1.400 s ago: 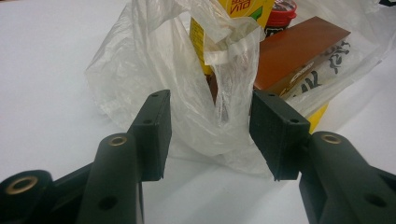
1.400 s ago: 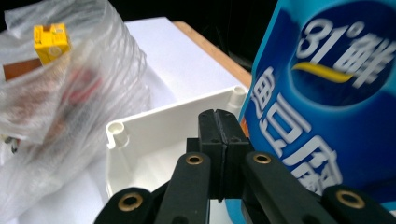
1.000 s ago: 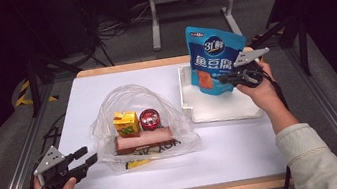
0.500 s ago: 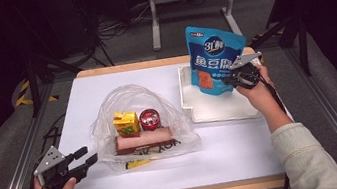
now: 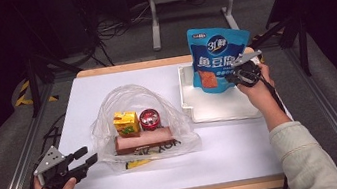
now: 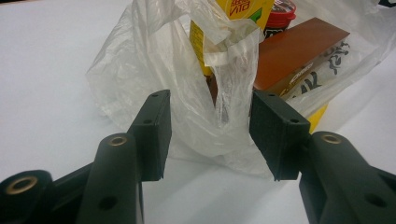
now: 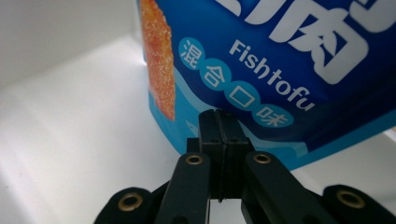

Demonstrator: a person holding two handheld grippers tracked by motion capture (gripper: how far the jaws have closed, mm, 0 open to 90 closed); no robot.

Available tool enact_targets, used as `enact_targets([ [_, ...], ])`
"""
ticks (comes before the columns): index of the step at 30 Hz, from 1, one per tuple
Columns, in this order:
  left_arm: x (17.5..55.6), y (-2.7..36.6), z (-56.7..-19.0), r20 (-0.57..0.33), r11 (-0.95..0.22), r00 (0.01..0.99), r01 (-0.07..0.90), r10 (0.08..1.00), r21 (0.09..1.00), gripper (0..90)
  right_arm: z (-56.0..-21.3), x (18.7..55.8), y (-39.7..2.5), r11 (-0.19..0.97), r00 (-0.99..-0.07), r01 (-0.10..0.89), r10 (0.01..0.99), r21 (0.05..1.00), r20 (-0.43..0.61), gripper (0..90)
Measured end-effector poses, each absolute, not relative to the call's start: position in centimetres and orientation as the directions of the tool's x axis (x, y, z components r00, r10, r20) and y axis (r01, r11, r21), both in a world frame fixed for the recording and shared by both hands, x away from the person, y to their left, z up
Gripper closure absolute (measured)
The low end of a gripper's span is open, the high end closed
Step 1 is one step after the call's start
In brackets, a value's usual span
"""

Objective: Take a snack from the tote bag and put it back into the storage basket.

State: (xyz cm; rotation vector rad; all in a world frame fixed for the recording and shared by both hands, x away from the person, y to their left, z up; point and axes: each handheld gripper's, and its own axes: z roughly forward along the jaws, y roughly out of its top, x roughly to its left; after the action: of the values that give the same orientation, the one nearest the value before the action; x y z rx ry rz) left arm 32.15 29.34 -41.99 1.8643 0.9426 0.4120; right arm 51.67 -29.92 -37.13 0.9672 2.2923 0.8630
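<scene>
The table (image 5: 245,148) in front of me is white, and I work across it from both ends. On its far right sits a shallow white tray (image 5: 193,106), an open, easy place to take things from or set them in. Nearer my left lies a clear plastic bag (image 5: 111,128), slumped open around a brown box (image 5: 144,139), a yellow juice carton (image 5: 126,123) and a small red-lidded cup (image 5: 149,119), so its mouth looks ready to receive more.

I hold the blue snack pouch (image 5: 217,59) upright over the tray; my right gripper (image 5: 238,76) is pinched tight on the pouch's bottom edge, jaws together on the seam, which keeps it hanging straight.

My left gripper (image 5: 85,160) rests at the table's near left edge, jaws spread and holding nothing, aimed at the bag's crumpled plastic, I'd say to hold the opening steady.
</scene>
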Motion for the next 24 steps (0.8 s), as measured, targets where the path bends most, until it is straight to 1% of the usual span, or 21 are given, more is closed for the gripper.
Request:
enact_targets([
  [2,32.1,29.3,-42.0,-0.119,-0.227,0.642,0.431,0.757,0.873,49.5,-37.1,51.7,-29.9,0.541,-0.614,0.446,0.765,0.713,-0.195,89.9],
  [8,32.2,29.4,-42.0,-0.120,-0.223,0.640,0.429,0.759,0.876,49.5,-37.0,51.3,-29.5,0.528,-0.636,0.446,0.755,0.723,-0.159,89.9],
  [9,32.1,29.4,-42.0,-0.119,-0.225,0.640,0.429,0.759,0.875,49.5,-36.5,50.8,-29.4,0.508,-0.650,0.429,0.748,0.747,-0.135,89.7],
  [12,32.1,29.4,-42.0,-0.119,-0.225,0.640,0.430,0.759,0.875,49.5,-35.4,50.2,-29.0,0.451,-0.670,0.408,0.738,0.794,-0.075,85.4],
  [16,32.1,29.4,-42.0,-0.119,-0.223,0.640,0.428,0.759,0.876,49.5,-34.2,49.5,-28.3,0.426,-0.696,0.375,0.716,0.823,-0.054,81.1],
  [20,32.1,29.4,-42.0,-0.118,-0.224,0.639,0.427,0.760,0.876,49.3,-32.7,48.8,-27.2,0.391,-0.720,0.353,0.694,0.850,-0.020,72.5],
  [22,32.1,29.4,-42.0,-0.119,-0.223,0.639,0.428,0.760,0.876,49.0,-32.4,48.6,-26.9,0.386,-0.732,0.344,0.681,0.856,-0.013,70.8],
  [24,32.1,29.5,-42.0,-0.115,-0.223,0.639,0.424,0.761,0.878,48.9,-31.9,48.1,-26.2,0.361,-0.759,0.332,0.651,0.872,0.019,66.4],
])
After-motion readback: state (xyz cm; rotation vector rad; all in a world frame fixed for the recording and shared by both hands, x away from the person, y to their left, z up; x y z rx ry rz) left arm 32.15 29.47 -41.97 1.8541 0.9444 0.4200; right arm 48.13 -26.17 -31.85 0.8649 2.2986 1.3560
